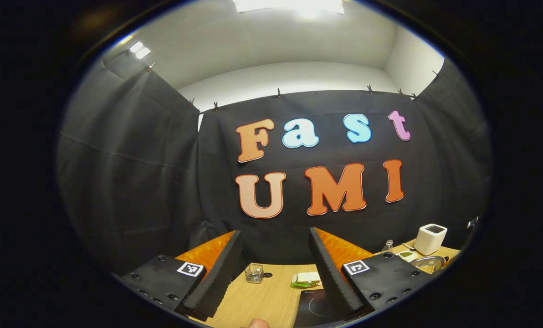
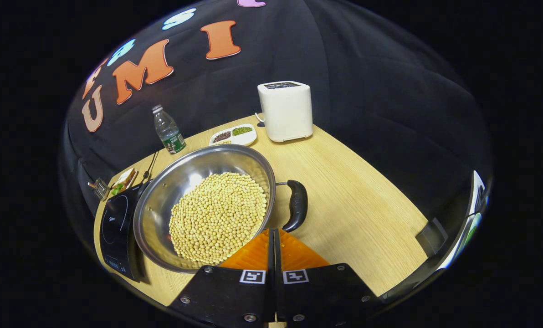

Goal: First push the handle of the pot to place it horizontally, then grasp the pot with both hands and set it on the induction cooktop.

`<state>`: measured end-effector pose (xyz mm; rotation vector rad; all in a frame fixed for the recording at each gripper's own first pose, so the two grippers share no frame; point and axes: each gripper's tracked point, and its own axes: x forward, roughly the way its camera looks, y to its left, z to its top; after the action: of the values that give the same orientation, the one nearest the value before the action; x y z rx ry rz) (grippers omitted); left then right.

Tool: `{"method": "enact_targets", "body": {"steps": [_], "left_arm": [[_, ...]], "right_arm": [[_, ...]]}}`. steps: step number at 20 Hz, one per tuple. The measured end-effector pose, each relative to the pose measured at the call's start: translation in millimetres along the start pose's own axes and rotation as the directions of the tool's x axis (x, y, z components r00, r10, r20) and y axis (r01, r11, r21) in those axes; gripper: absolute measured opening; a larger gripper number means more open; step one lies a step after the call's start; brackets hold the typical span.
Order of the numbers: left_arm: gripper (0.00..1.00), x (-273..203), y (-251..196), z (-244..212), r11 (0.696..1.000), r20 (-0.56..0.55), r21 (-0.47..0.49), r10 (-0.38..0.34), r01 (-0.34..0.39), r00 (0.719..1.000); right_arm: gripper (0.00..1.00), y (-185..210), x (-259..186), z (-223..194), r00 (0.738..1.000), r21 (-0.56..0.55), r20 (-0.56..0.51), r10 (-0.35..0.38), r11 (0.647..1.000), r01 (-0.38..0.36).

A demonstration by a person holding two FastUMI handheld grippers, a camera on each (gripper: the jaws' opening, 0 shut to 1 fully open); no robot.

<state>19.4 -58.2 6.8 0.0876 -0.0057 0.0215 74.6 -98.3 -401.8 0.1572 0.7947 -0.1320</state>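
Observation:
A steel pot [image 2: 162, 191] full of yellow beans [image 2: 217, 214] stands on the wooden table [image 2: 353, 200], its left side against the black induction cooktop [image 2: 114, 225]. Its black handle [image 2: 297, 205] sticks out on the right in the right gripper view. My right gripper [image 2: 272, 233] is shut with nothing in it, its tips by the pot's near rim just left of the handle's lower end; I cannot tell whether they touch. My left gripper [image 1: 275, 233] is held high and open with nothing between its fingers, over the cooktop [image 1: 315, 307]. The pot [image 1: 428, 263] lies far right there.
A white appliance [image 2: 286, 110], a small dish of beans [image 2: 233, 135] and a water bottle [image 2: 167, 130] stand behind the pot. A snack packet [image 2: 123, 180] and a small wire holder [image 2: 99, 187] lie beyond the cooktop. The table edge runs close on the right.

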Motion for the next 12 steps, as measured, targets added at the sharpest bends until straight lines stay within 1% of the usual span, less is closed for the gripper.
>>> {"method": "enact_targets", "body": {"steps": [1, 2, 9, 10, 11, 12], "left_arm": [[0.99, 2, -1, 0, 1.000, 0.000, 0.001, 0.000, 0.000, 1.000], [0.96, 3, -2, -1, 1.000, -0.001, 0.002, 0.002, -0.002, 1.000], [0.96, 15, -11, -17, 1.000, -0.033, 0.000, -0.001, 0.001, 0.999], [0.99, 17, -12, -19, 1.000, -0.039, -0.001, -0.001, 0.001, 0.999], [0.99, 20, -13, -21, 1.000, -0.044, -0.001, -0.002, 0.002, 0.999], [0.96, 22, -16, -23, 1.000, -0.046, 0.003, 0.000, 0.000, 0.999]], "right_arm": [[0.00, -1, 3, 3, 1.000, -0.001, 0.002, -0.001, 1.000, 0.001], [0.00, -1, 6, 5, 1.000, -0.002, 0.003, -0.003, 1.000, 0.003], [0.00, -2, 27, 25, 1.000, -0.013, 0.015, -0.012, 1.000, 0.012], [0.00, -2, 30, 27, 1.000, -0.015, 0.017, -0.010, 1.000, 0.010], [0.00, -2, 32, 29, 1.000, -0.018, 0.018, -0.010, 1.000, 0.010], [0.00, -1, 34, 32, 1.000, -0.020, 0.021, -0.010, 1.000, 0.011]]}}
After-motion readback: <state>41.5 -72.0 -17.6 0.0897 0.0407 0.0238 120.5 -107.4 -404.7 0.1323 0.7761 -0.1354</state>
